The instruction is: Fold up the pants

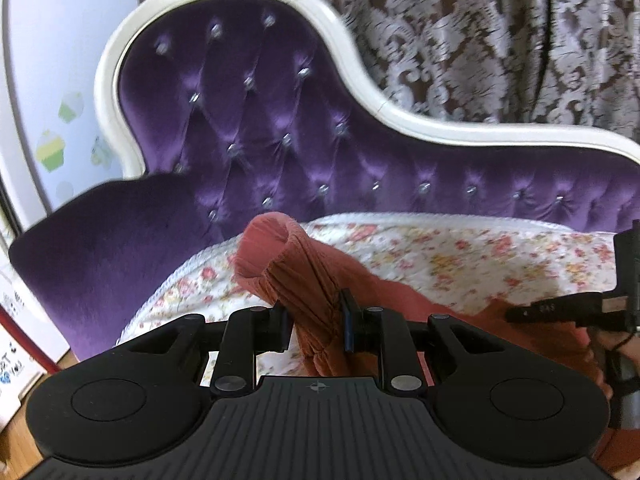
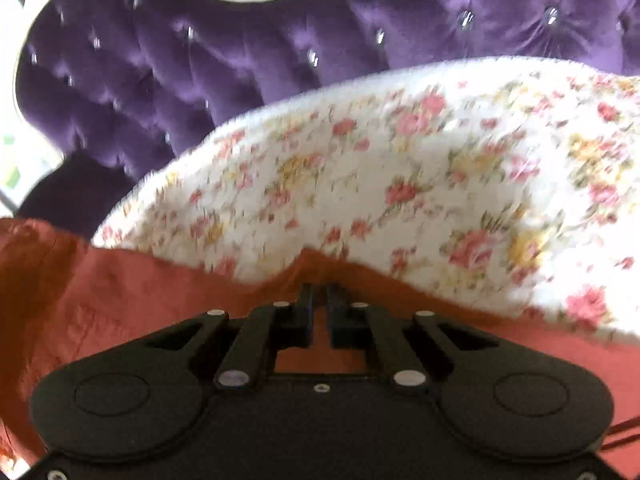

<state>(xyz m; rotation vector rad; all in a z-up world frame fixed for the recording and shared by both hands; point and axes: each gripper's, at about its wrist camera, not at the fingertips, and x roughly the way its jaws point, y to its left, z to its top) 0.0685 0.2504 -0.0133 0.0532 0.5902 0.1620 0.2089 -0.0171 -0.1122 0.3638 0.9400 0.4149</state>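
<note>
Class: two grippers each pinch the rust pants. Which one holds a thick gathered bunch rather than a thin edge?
The left gripper: the pants bunch in pleats between its jaws. The right gripper nips only a thin edge.

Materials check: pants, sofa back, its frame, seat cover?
Pants: thin rust-orange woven cloth, matte; it bunches into fine pleats at the grip.
Sofa back: likely velvet; purple pile with sheen, tufted with shiny studs.
Frame: glossy white, carved; wood or resin, can't tell.
Seat cover: floral printed fabric, looks quilted, but blurred.
</note>
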